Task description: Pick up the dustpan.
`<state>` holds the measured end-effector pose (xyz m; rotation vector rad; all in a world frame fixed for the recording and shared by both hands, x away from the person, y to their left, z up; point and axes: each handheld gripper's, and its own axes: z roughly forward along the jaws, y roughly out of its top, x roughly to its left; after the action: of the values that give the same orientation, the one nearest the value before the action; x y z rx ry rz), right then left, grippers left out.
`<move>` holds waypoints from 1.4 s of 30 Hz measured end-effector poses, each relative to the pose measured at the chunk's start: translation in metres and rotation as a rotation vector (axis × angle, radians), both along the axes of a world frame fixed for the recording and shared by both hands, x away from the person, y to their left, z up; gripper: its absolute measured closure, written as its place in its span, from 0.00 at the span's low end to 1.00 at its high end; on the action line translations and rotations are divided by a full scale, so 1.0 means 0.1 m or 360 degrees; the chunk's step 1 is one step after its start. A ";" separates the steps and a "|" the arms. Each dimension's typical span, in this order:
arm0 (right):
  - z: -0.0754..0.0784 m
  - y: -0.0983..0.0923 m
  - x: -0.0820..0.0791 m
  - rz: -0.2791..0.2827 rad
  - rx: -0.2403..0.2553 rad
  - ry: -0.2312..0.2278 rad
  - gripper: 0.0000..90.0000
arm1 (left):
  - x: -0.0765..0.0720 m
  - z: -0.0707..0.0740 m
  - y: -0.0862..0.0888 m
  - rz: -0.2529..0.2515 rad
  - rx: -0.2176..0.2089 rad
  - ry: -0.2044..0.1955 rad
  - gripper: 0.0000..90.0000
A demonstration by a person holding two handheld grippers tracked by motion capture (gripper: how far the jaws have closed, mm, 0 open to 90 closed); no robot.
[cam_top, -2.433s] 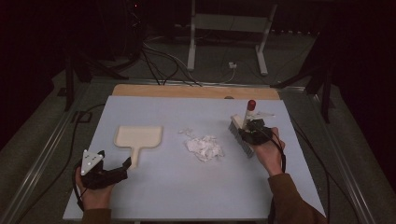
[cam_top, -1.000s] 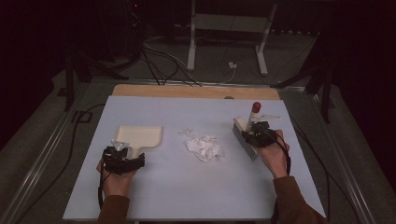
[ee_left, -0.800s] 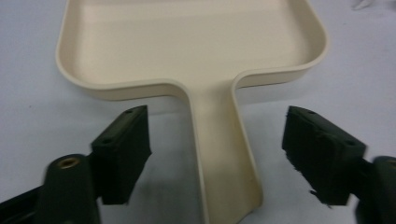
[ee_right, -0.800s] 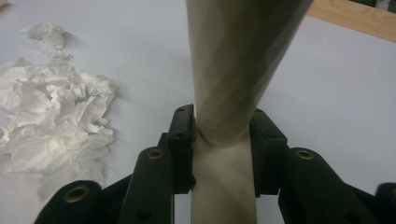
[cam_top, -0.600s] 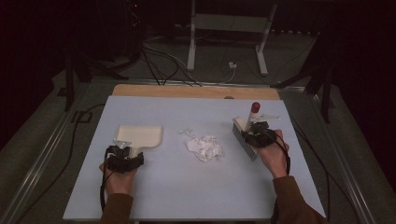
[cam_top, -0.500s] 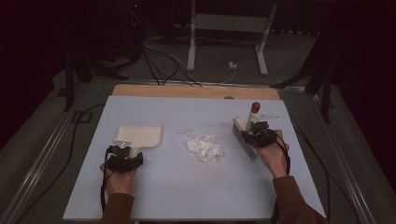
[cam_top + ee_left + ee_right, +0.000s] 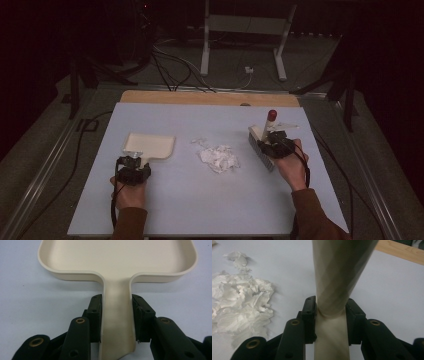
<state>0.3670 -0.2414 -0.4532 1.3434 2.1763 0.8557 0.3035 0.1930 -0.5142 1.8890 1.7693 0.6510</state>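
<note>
While both my hands rest on the pale blue table top, the stock on it reads as follows.

Item one: cream dustpan, lying flat at the left of the table, open tray pointing away from me, handle toward me. My left gripper has its two black jaws pressed against either side of that handle; in the left gripper view the handle runs straight up between the pads and widens into the tray.

Item two: hand brush, at the right of the table, bristle block down on the surface and set at a slant. Its cream handle rises tilted, ending in a dark red tip. My right gripper pinches the handle low down; in the right gripper view the handle stands between the jaws, thick above them and narrower where they clamp it.

Item three: heap of crumpled white tissue, mid-table, between dustpan and brush and touching neither. A few smaller scraps lie just beyond it on the far-left side. In the right gripper view the heap sits left of the jaws.

Item four: wooden strip along the table's far edge.

Item five: dark floor beyond, with cables and a white metal stand.
</note>
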 end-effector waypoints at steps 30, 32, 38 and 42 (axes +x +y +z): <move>-0.01 -0.01 0.01 0.0031 -0.0019 -0.0024 0.74 | -0.07 0.23 0.08 -0.0168 -0.0063 -0.0023 0.74; -0.01 -0.02 0.02 0.0032 -0.0019 -0.0028 0.74 | -0.08 0.25 0.09 -0.0187 -0.0075 -0.0031 0.74; -0.01 -0.03 0.03 0.0019 -0.0015 -0.0031 0.74 | -0.10 0.30 0.14 -0.0267 -0.0105 -0.0028 0.74; -0.02 -0.04 0.04 0.0005 0.0003 -0.0024 0.74 | -0.11 0.33 0.17 -0.0299 -0.0111 -0.0038 0.74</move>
<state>0.3705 -0.2450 -0.4548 1.3302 2.1672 0.8667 0.2924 0.2101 -0.4810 1.9618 1.5555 0.5336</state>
